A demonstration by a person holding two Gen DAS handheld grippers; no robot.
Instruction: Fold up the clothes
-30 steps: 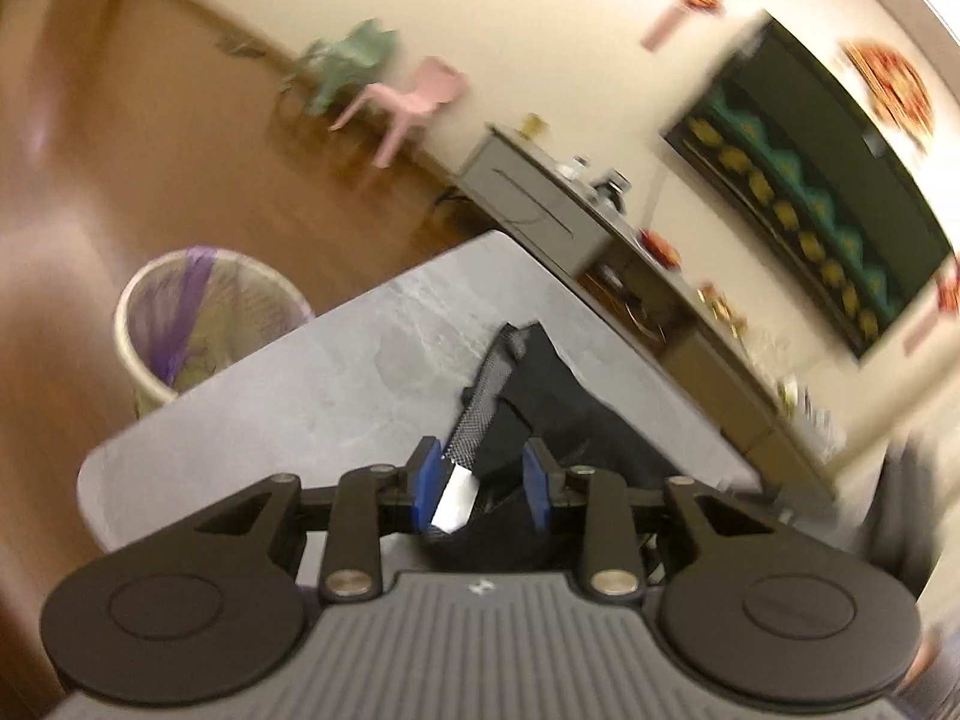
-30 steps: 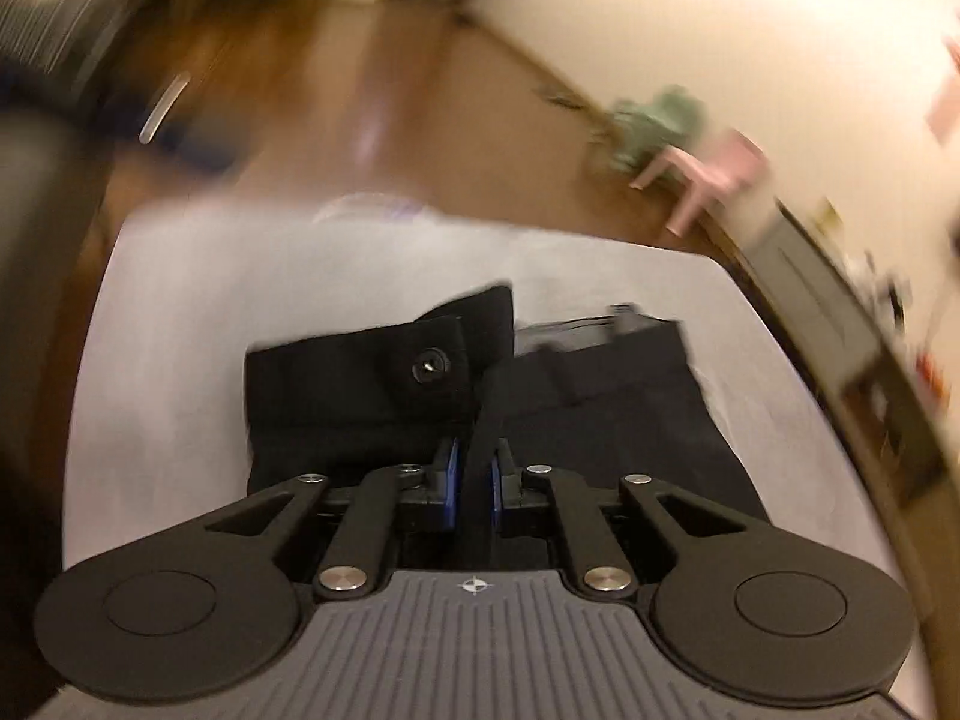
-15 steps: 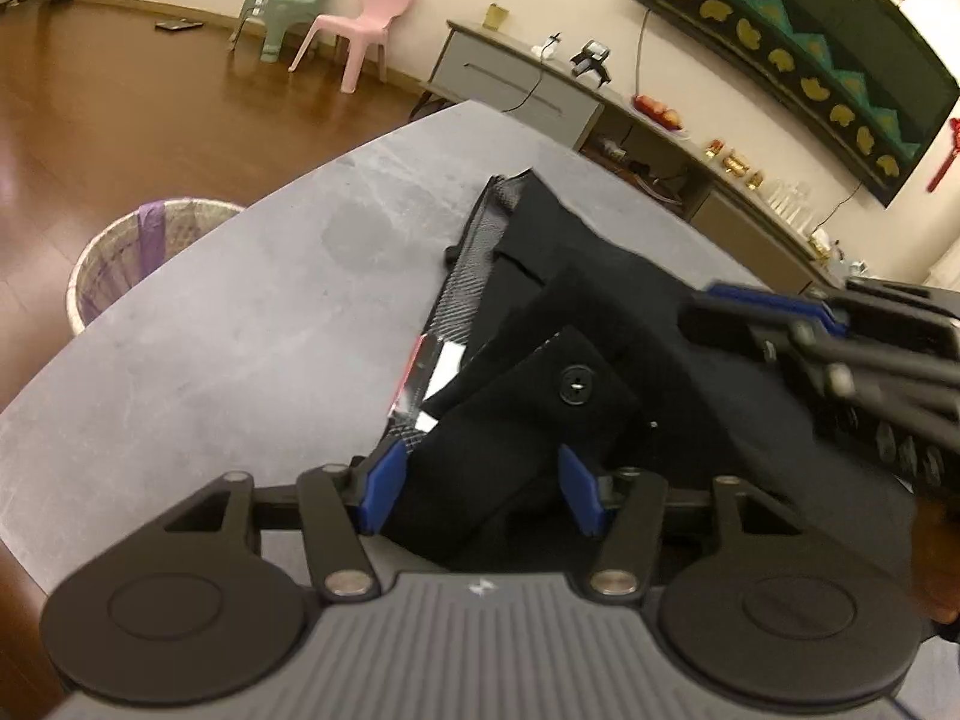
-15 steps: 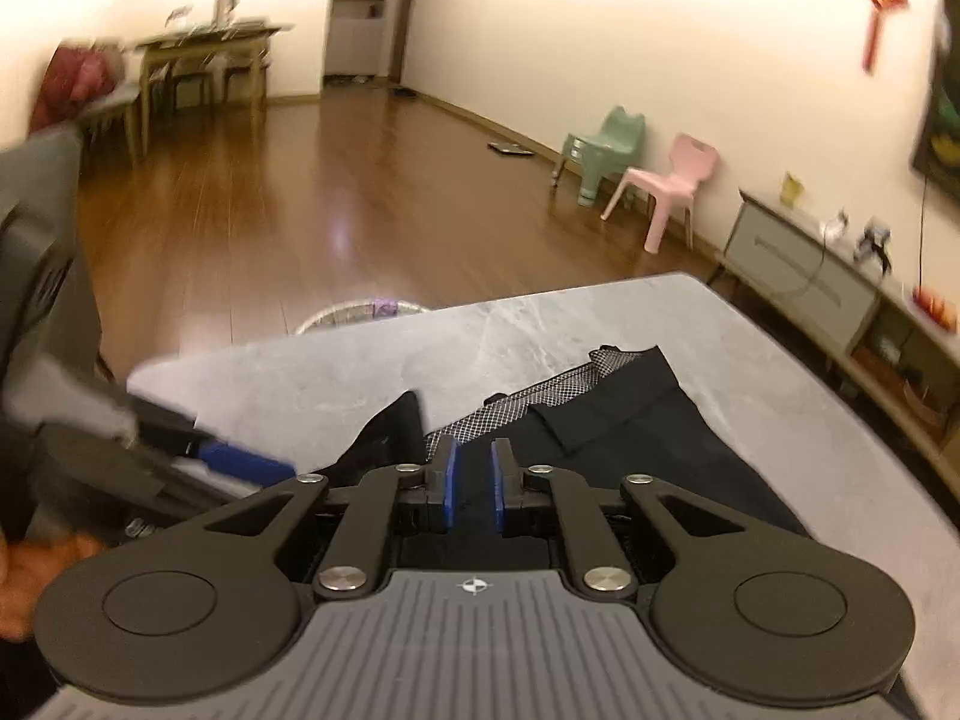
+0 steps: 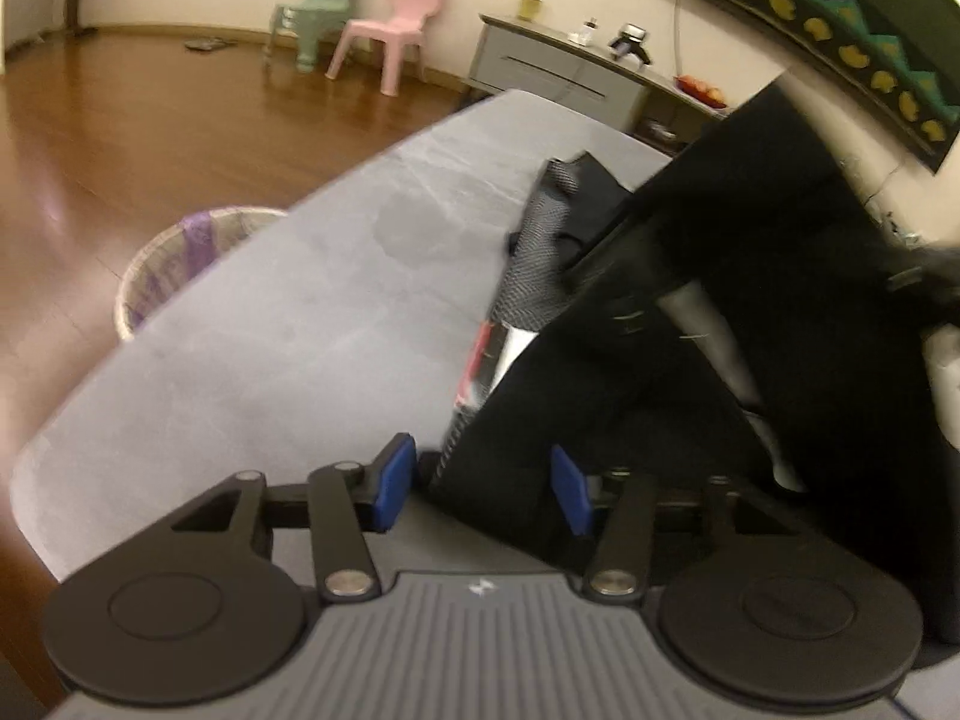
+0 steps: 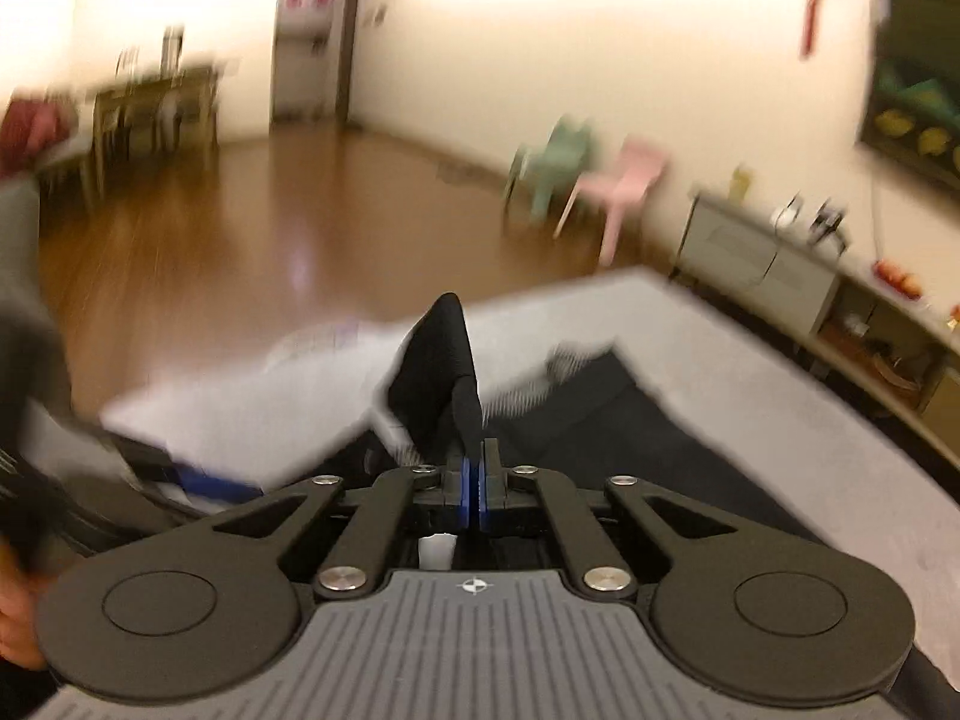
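A black garment (image 5: 690, 324) with a grey mesh lining (image 5: 534, 276) lies on the grey table (image 5: 300, 330); part of it is lifted at the right of the left wrist view. My left gripper (image 5: 480, 486) is open, its blue pads on either side of the garment's near edge. My right gripper (image 6: 474, 489) is shut on a fold of the black garment (image 6: 438, 372), which sticks up between the pads. The rest of the garment (image 6: 630, 420) lies on the table (image 6: 810, 396) beyond it. The left gripper shows blurred at the left edge of the right wrist view (image 6: 204, 480).
A wicker bin (image 5: 180, 264) with a purple liner stands on the wooden floor left of the table. A green chair (image 5: 318, 12), a pink chair (image 5: 396, 24) and a grey sideboard (image 5: 570, 72) line the far wall.
My left gripper has opened wider and let go of the garment's edge. My right gripper has lifted its fold of cloth up and across, raising part of the garment off the table.
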